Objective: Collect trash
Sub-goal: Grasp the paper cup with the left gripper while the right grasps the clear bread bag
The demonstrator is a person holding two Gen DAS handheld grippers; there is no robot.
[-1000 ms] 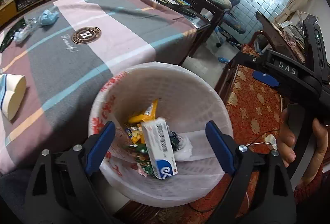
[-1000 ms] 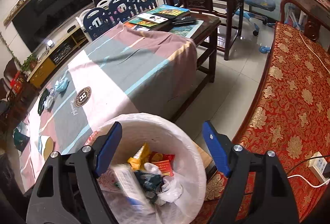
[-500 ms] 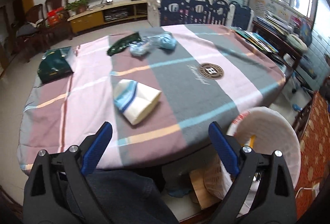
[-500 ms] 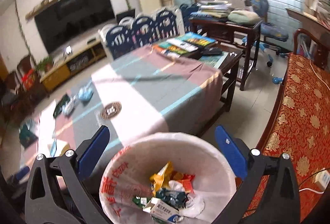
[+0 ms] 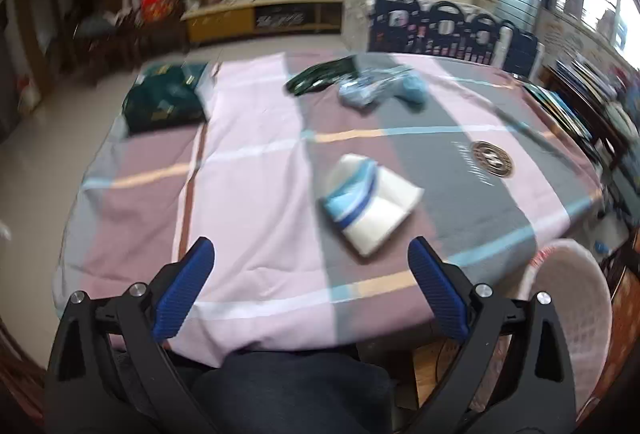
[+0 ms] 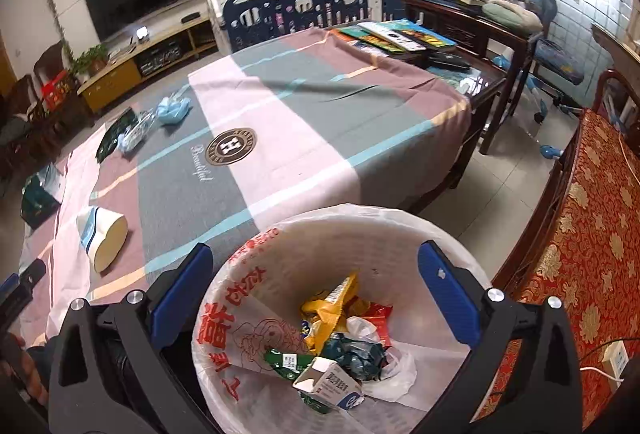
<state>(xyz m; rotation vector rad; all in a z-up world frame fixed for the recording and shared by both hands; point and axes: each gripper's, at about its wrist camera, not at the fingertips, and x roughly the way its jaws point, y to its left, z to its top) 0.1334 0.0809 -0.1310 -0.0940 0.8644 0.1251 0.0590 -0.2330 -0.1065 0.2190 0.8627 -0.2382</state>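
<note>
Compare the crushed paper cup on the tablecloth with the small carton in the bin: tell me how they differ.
The paper cup lies on its side on the tablecloth, alone; the carton sits inside the trash bin, among wrappers. The paper cup is cream with blue bands near one end; the carton is white with printed text and a blue mark. The paper cup is rounded and flattened; the carton is boxy. Neither is held by a gripper.

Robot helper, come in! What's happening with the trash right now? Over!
Left gripper open, empty, facing the paper cup lying on the table. Right gripper open, empty, above the trash bin. Nothing blocking the cup.
</note>
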